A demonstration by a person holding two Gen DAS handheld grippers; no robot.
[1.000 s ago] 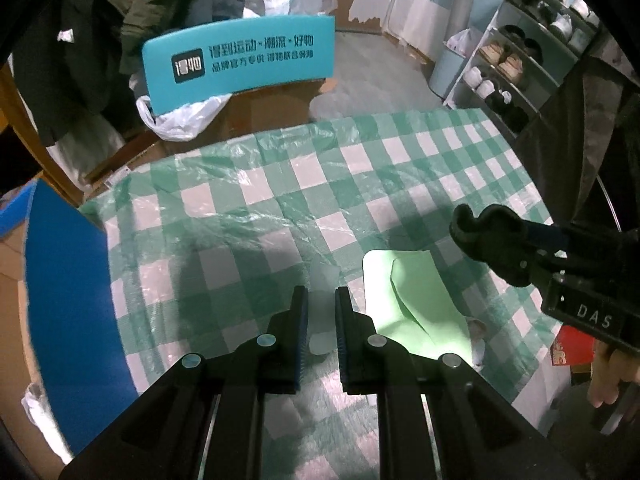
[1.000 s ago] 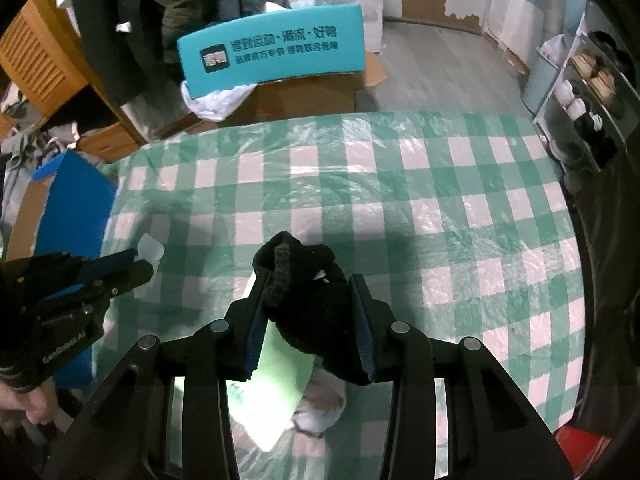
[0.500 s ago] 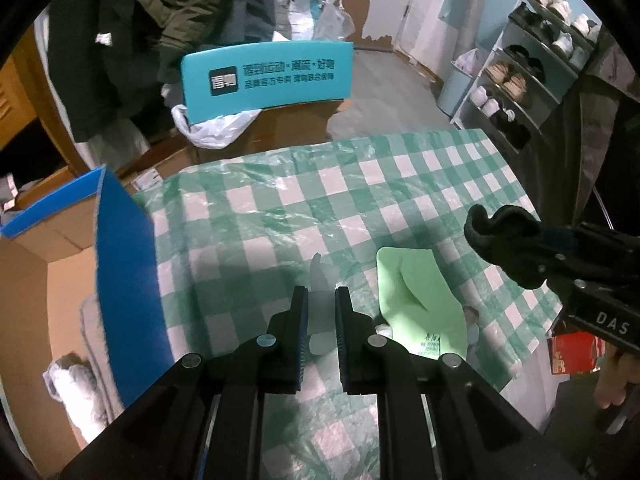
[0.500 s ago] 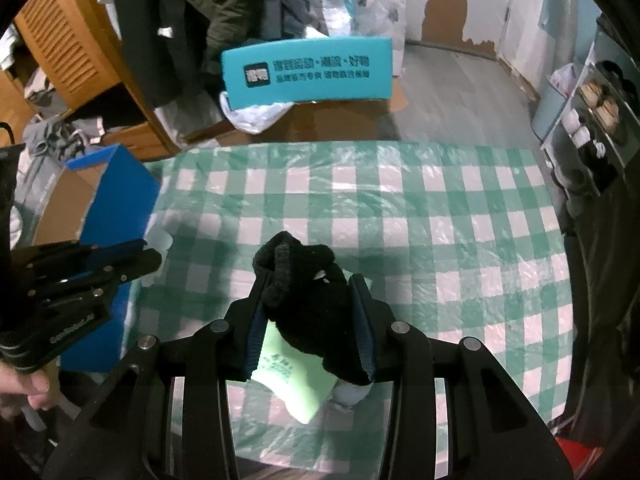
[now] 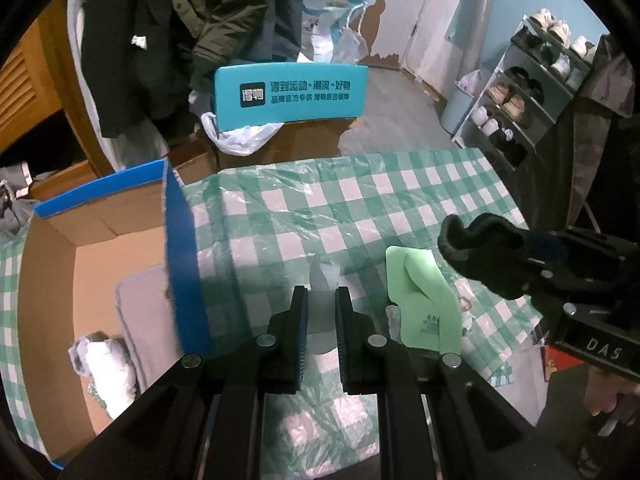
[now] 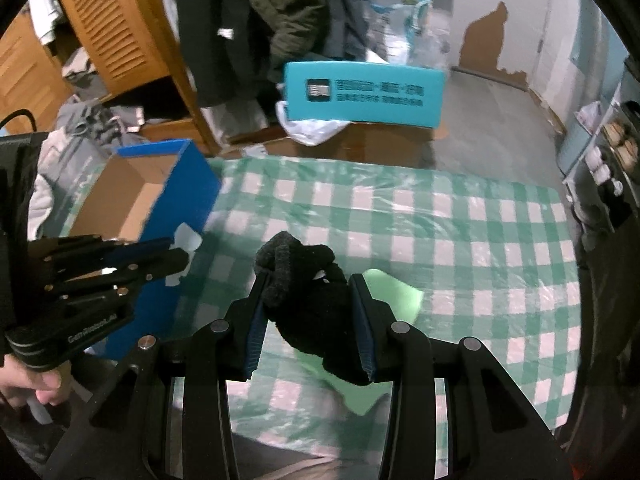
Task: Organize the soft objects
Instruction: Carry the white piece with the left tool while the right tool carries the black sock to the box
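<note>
Left tongs [image 5: 321, 304] pinch our pale translucent wrapper [image 5: 322, 280] at lower centre; right tongs [image 6: 310, 300] clench our black glove [image 6: 306, 280]. Only the left view reveals white bundles [image 5: 106, 360] inside the blue box [image 5: 180, 248], lower left.

Black glove [image 6: 308, 292]; green-white checked tablecloth [image 5: 360, 200]; blue box [image 5: 180, 248]; teal sign [image 5: 290, 94].

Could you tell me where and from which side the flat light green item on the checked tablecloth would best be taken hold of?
Probably by its raised folded flap. The light green item lies flat on the checked tablecloth, so its edges offer little to pinch, whereas the fold running along its middle stands slightly proud. Come from above, fingers either side of the fold. Both claws are currently occupied.
</note>
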